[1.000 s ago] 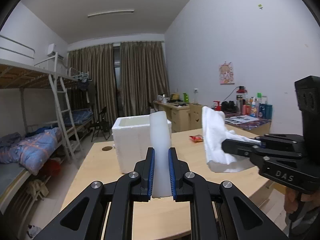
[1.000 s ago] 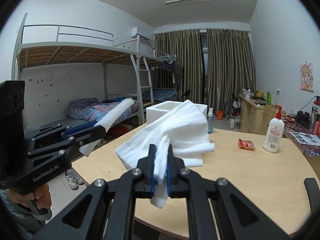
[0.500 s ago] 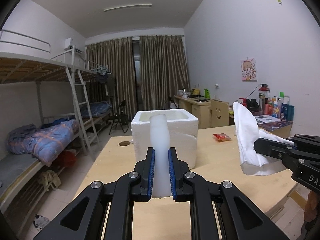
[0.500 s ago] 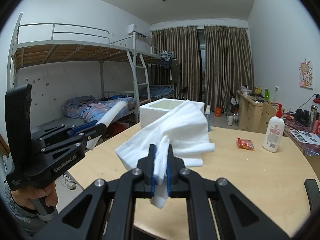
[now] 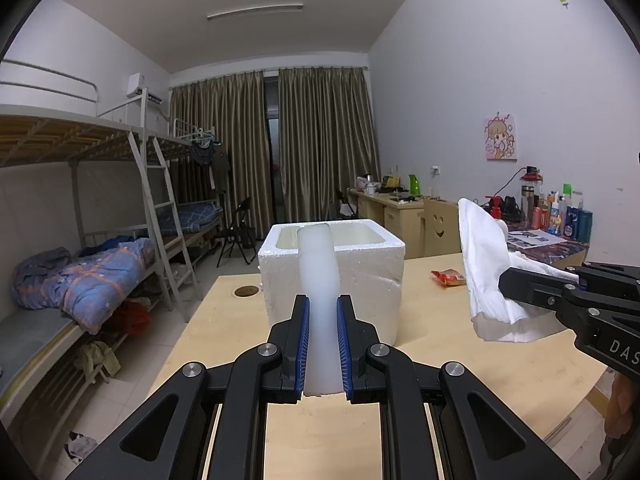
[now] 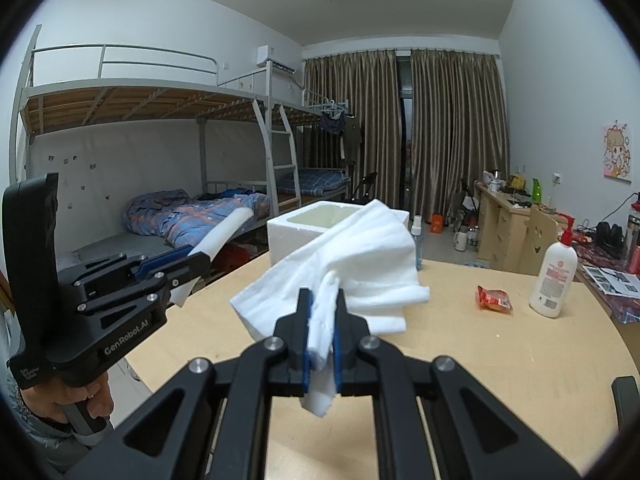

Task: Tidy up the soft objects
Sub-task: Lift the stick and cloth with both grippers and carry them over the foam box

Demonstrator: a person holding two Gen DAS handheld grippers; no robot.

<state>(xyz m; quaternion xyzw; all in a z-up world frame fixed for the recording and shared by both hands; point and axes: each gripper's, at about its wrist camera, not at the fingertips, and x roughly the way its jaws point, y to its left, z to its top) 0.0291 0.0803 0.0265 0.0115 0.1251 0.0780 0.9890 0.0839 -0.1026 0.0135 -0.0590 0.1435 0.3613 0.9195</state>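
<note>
So a white foam strip (image 5: 319,280) is pinched between the jaws of the left gripper (image 5: 322,350), sticking up and forward, with its tip lined up in front of the open styrofoam box (image 5: 360,268) sitting on the table (image 5: 424,412). A bunched white foam sheet (image 6: 352,264) is clamped in the jaws of the right gripper (image 6: 322,334), held in the air above the table, apart from the box and on its right in the left wrist view.

Stuff that could go wrong, just guessing from this:

- The sheet is only held by a small crumpled fold, so most of it hangs loose. It could get snagged on the box rim, or the light box could be shoved along the table if the sheet is dragged in sideways.
- The strip is long and floppy, so it could be bent against the box wall instead of going in, or be left springing back out.
- Both grippers are close together, so a bump is possible if both are moved at once.
- The red snack packet (image 6: 495,299) and lotion bottle (image 6: 554,280) are off to the right, probably safe.
</note>
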